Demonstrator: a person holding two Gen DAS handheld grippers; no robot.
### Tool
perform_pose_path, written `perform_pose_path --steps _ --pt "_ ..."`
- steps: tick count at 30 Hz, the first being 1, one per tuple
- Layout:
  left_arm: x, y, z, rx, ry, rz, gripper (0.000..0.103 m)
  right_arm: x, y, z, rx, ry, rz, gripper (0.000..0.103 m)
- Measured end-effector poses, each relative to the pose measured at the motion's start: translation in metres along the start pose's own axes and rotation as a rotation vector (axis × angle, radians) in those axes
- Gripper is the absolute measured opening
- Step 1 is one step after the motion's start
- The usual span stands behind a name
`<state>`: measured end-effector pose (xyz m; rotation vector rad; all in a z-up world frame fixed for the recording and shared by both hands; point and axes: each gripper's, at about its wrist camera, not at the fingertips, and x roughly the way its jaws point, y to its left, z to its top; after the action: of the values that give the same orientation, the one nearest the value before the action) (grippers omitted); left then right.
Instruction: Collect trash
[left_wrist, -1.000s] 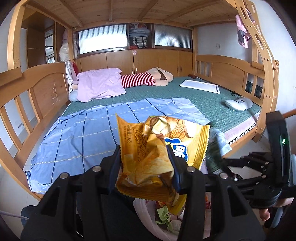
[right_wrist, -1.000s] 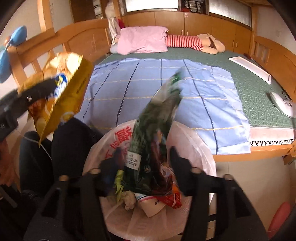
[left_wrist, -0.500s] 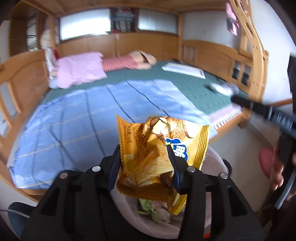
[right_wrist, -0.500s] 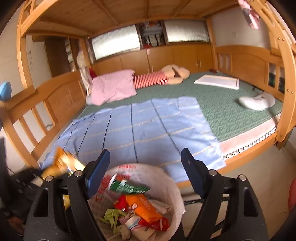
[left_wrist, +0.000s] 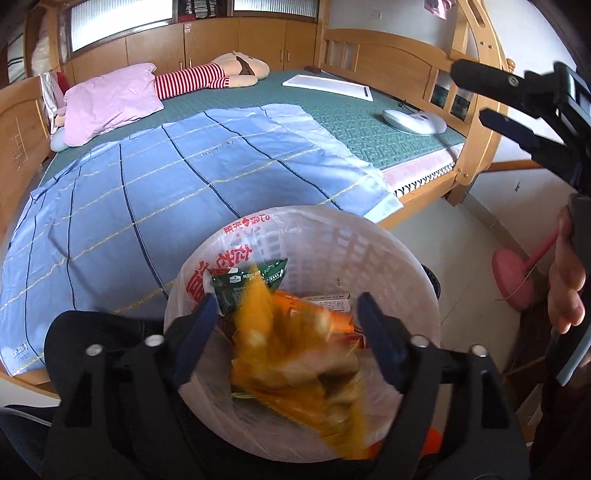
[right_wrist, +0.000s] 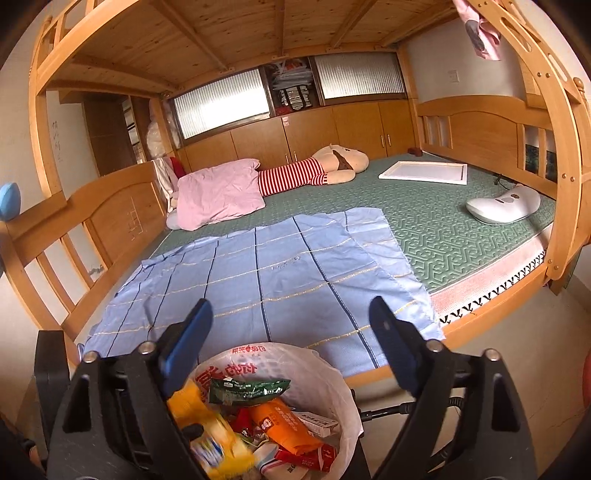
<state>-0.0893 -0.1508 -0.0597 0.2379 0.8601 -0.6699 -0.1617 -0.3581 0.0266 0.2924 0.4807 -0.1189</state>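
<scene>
My left gripper (left_wrist: 286, 332) is open right above the white lined trash basket (left_wrist: 369, 251). The yellow chip bag (left_wrist: 295, 354) is blurred, loose between the jaws and falling into the basket. A green wrapper (left_wrist: 251, 282) and an orange packet lie inside. My right gripper (right_wrist: 290, 347) is open and empty, held above the same basket (right_wrist: 332, 373), where the yellow bag (right_wrist: 210, 435), green wrapper (right_wrist: 247, 389) and orange packet (right_wrist: 284, 424) show. The right gripper also shows at the upper right of the left wrist view (left_wrist: 517, 107).
A wooden bunk bed holds a blue checked sheet (right_wrist: 266, 280), a pink pillow (right_wrist: 218, 192), a striped plush toy (right_wrist: 314, 171), a white board (right_wrist: 424, 171) and a white device (right_wrist: 502, 205). A pink object (left_wrist: 513, 277) stands on the floor at right.
My left gripper has opened and let go of the yellow chip bag, which drops into the basket. My right gripper, emptied of the green wrapper, has stayed open and risen.
</scene>
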Motion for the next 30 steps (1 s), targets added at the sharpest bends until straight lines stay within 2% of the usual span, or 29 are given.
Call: perform_pose_path --steps 2,4,8,10,15,20,24,30 --pt "-0.008 0.007 0.002 -0.02 -0.03 0.043 0.084 0.0 -0.001 0.0 0.003 -0.006 -0.003 0.095" --pt "-0.024 0.017 0.003 -0.058 -0.097 0.149 0.087 0.0 0.001 -0.001 -0.006 -0.008 -0.012 0.1" --pt "-0.059 0.038 0.007 -0.148 -0.238 0.342 0.097 0.006 0.015 -0.006 -0.06 0.003 -0.022 0.1" --pt "-0.08 0.049 0.006 -0.202 -0.311 0.424 0.098 0.01 0.028 -0.011 -0.108 0.01 -0.026 0.1" --pt "-0.113 0.065 0.006 -0.279 -0.415 0.522 0.099 0.02 0.065 -0.022 -0.242 0.024 -0.043 0.1" --pt "-0.133 0.065 0.006 -0.288 -0.473 0.551 0.1 0.017 0.083 -0.024 -0.314 -0.009 -0.041 0.1" --pt "-0.136 0.064 0.006 -0.294 -0.477 0.533 0.1 0.013 0.089 -0.023 -0.334 -0.038 -0.046 0.1" --pt "-0.134 0.058 0.007 -0.272 -0.46 0.522 0.1 0.016 0.084 -0.02 -0.313 -0.025 -0.053 0.1"
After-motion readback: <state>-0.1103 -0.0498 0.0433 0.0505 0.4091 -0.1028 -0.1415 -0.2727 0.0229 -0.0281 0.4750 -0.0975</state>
